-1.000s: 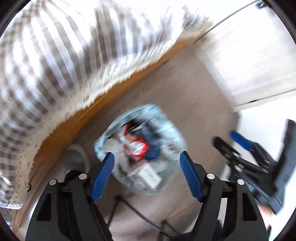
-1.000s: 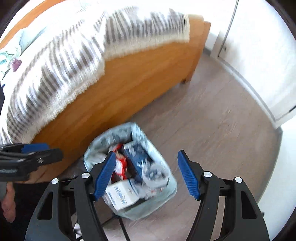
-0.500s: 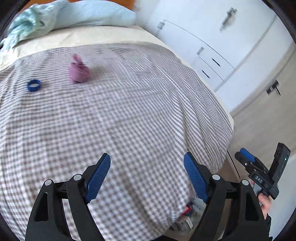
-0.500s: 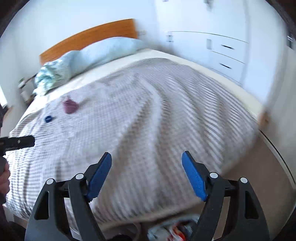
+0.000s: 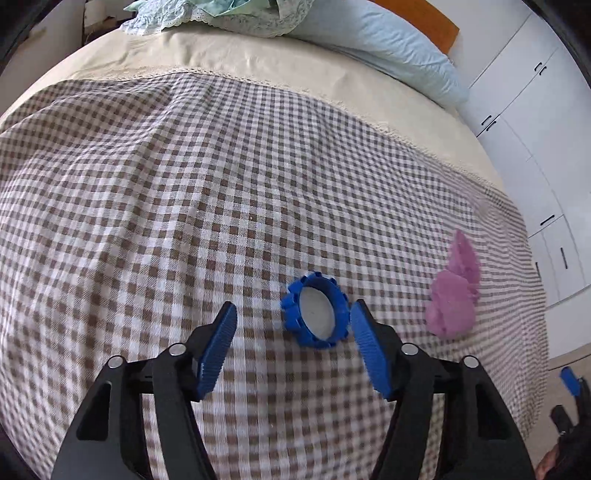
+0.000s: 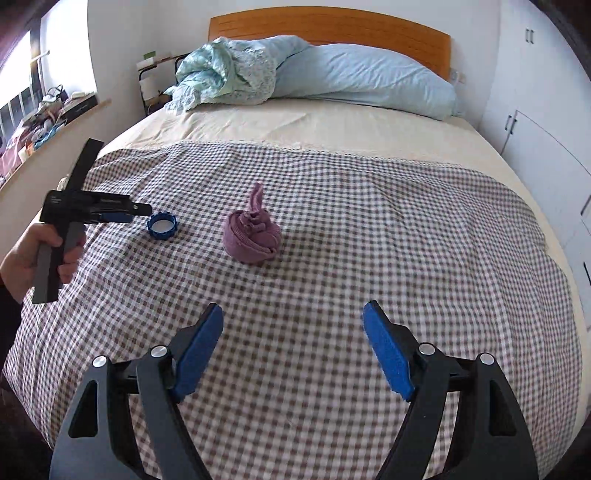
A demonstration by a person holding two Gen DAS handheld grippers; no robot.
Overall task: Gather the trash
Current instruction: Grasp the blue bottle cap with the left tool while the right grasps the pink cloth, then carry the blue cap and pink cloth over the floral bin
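The blue ring (image 5: 314,311), a notched plastic cap shape with a pale centre, lies flat on the checked blanket (image 5: 184,221) near the bed's left edge, opening facing up. The left gripper (image 5: 291,347) is closing around it; the pads do not yet press it. Just beside lies a rolled purple cloth (image 6: 252,233), its tip pointing toward the headboard (image 6: 328,26). The right gripper (image 6: 293,347) stands released, empty, and is mostly cut off in the left view.

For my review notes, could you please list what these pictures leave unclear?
- Blue ring: whether the closing left claw touches it; both views leave this unsettled.
- Purple cloth bundle: its contents, hidden by its own folds.
- Windowsill clutter: too small at the right wrist view's edge.
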